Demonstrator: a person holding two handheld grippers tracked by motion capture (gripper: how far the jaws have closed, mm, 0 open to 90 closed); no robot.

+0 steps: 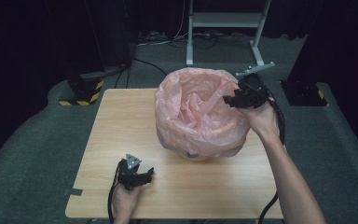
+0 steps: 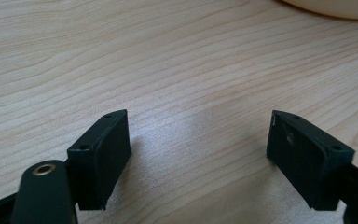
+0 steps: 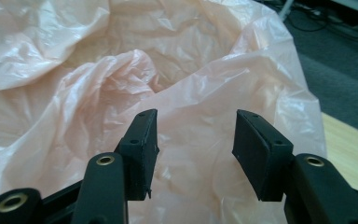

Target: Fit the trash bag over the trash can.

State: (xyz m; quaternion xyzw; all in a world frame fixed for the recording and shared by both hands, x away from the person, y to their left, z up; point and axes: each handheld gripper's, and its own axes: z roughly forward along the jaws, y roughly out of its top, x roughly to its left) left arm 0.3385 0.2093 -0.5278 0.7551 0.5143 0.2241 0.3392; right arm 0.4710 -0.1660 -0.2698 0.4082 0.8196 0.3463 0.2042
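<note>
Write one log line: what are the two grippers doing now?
left gripper: open, low over table, holds nothing | right gripper: open at rim of pink bag, not gripping it

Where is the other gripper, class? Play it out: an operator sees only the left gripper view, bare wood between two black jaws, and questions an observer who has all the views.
Observer: The right gripper is at the far right rim of a pink plastic bag that stands on the table.
Operator: Is it gripping the bag?
Observer: No. In the right gripper view its jaws stand apart, with crumpled plastic beyond them and nothing pinched.
Operator: How far off is my gripper?
Observer: The left gripper is near the table's front edge, well apart from the bag.
</note>
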